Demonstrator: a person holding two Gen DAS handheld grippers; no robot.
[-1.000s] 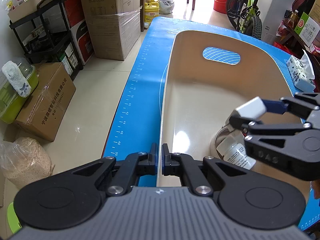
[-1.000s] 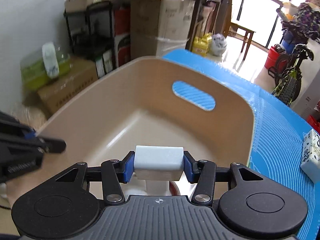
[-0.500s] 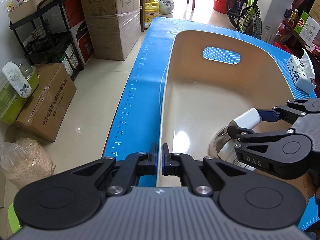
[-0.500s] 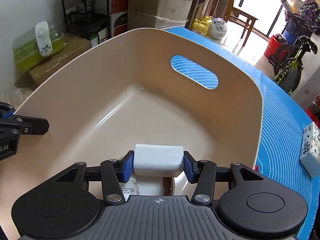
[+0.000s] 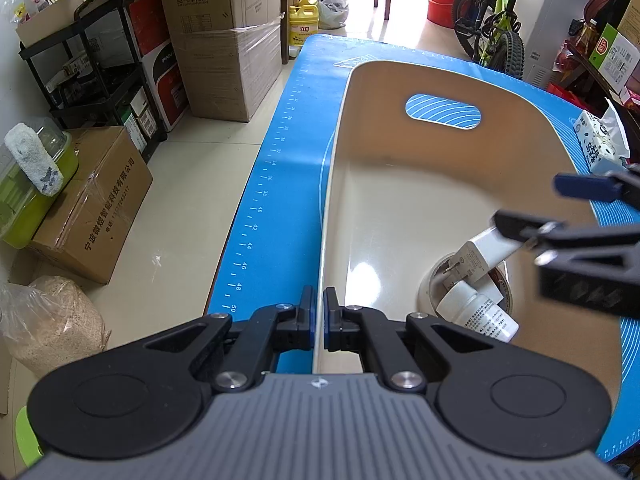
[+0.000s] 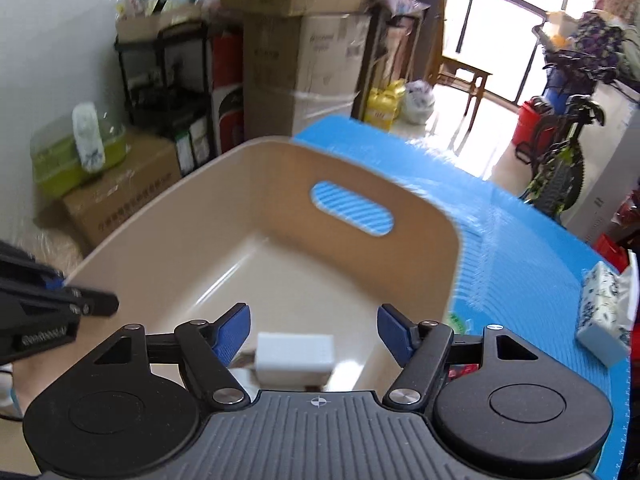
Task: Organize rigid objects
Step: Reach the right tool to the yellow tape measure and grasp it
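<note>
Right gripper (image 6: pixel 314 334) jaws opening, clear of white charger block (image 6: pixel 295 354) just below between pads, long axis crosswise. Left gripper (image 5: pixel 316 314) clamped on bin rim (image 5: pixel 322 248), farther off.

The blue mat (image 5: pixel 280 200) carries ruler numbers 36 to 50 (edge scale); a cardboard box (image 5: pixel 208 0) reads "空气净化器".

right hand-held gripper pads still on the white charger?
Apart. Right wrist view: right hand-held gripper jaws are opening, with clear gaps either side of the white charger.
</note>
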